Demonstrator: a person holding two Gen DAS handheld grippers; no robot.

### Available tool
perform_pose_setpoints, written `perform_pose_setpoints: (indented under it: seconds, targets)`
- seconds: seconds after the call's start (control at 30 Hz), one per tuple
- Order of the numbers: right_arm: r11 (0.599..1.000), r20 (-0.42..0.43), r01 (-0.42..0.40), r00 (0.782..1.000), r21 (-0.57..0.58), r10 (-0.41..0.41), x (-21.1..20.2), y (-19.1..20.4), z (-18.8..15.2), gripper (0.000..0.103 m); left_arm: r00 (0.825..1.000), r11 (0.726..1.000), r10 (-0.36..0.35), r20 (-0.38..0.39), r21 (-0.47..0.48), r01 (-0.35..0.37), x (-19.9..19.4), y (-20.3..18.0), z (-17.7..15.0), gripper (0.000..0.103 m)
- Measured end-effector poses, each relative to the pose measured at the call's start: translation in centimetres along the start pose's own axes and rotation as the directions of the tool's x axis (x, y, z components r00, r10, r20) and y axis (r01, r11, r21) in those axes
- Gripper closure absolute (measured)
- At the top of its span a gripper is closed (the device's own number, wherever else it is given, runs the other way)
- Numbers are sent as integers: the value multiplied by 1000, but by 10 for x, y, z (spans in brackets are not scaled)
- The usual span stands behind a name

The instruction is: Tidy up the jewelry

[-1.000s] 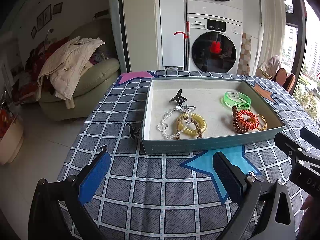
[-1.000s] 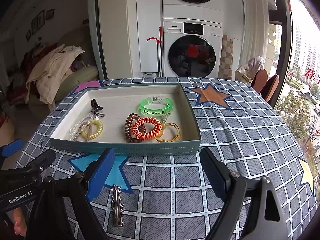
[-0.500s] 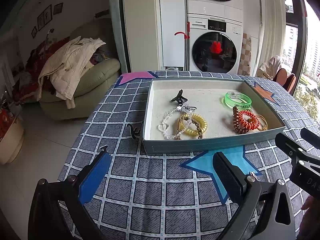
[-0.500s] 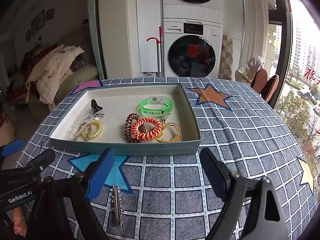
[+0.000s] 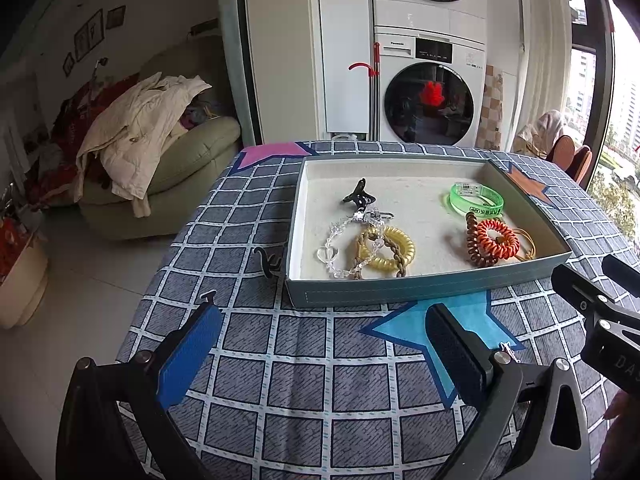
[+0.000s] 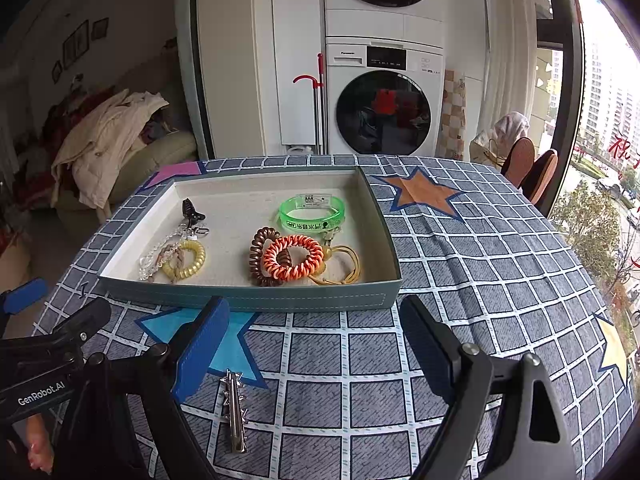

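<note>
Both pairs of jaws stand spread wide with nothing between them: the left gripper (image 5: 320,344) and the right gripper (image 6: 314,340) hover over the checked tablecloth (image 6: 460,320), short of the near wall of the grey-green tray (image 6: 280,302). Across the last second nothing has shifted; the grippers have held their places and every piece lies where it lay, so this reads as a pause before the next pick, not progress.

Taking the tray as landmark: inside it, toward its left end, sit a black claw clip (image 5: 359,196), a clear bead bracelet (image 5: 344,248) and a yellow coil hair tie (image 5: 386,248) tangled with a brown braided cord. Toward its right end lie a green wristband (image 6: 312,212) and an orange coil hair tie (image 6: 292,258) over a brown coil.

Outside it two pieces remain: a spiked metal hair clip (image 6: 235,412) on the cloth in front of the tray, near the right gripper's left finger, and a small black clip (image 5: 267,262) just beside the tray's left wall. Those are probably what is left to put away.
</note>
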State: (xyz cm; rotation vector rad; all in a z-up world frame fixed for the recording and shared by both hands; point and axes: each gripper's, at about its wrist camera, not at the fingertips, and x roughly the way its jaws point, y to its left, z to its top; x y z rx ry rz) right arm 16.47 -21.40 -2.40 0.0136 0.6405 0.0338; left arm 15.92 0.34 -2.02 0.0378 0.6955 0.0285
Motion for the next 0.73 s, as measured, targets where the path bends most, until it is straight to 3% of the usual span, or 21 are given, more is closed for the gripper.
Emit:
perform_pose_setpoints:
  seconds: [0.73]
  targets:
    - [1000, 0, 0, 1000, 1, 0, 0, 0, 0, 14, 1000, 1000, -11, -5, 0, 11, 1, 1, 1, 0]
